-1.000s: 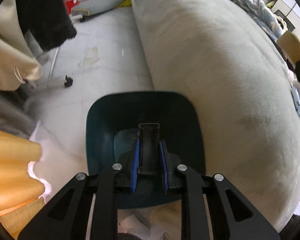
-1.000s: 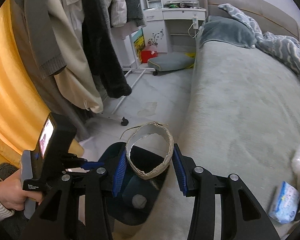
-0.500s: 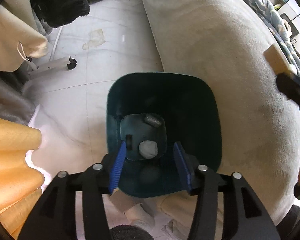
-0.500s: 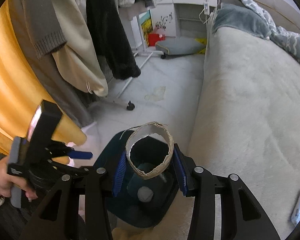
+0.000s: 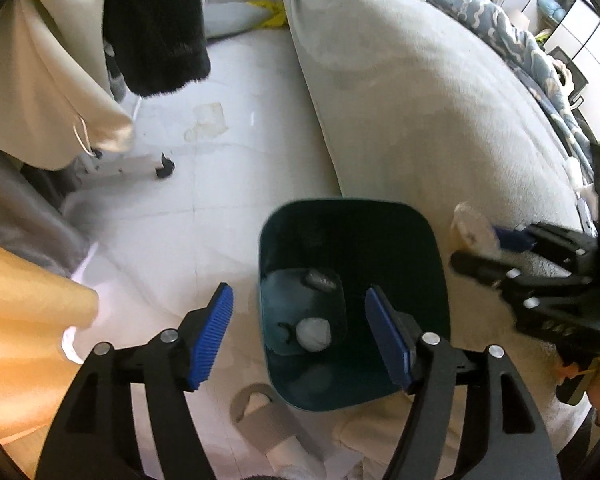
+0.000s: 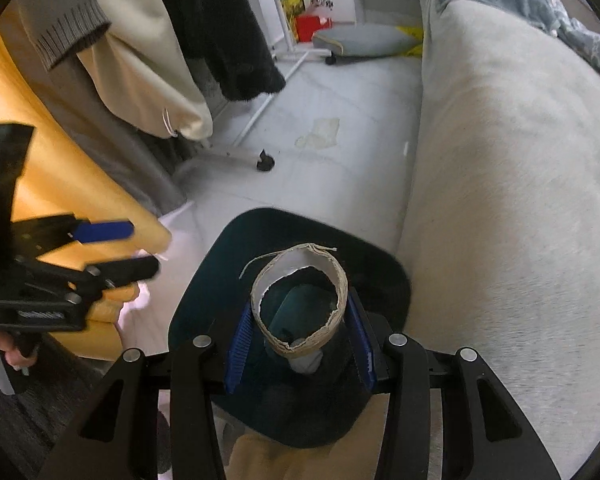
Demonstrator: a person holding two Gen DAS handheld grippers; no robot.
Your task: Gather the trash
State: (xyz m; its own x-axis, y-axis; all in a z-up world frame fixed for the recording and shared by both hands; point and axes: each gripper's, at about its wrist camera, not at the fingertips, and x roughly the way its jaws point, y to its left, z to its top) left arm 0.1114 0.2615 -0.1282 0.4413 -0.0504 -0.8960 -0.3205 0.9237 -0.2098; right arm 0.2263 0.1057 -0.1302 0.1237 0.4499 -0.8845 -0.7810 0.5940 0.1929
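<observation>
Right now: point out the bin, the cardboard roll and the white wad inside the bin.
bin (image 5: 440,248): left wrist view, right rim.
cardboard roll (image 6: 342,280): right wrist view, right wall.
white wad (image 5: 314,333): left wrist view, its middle.

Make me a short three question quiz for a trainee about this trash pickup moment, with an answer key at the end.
1. True or false: the right tool grips the torn brown cardboard ring directly above the dark teal plastic bin.
2. What is the left tool holding? A) a crumpled white paper ball B) nothing C) the bin's rim
3. Fill in: the bin stands on the pale tiled floor, right beside the grey ____.

Key:
1. True.
2. B: its fingers are spread apart and empty; the crumpled white paper ball lies inside the bin.
3. Bed.
</observation>
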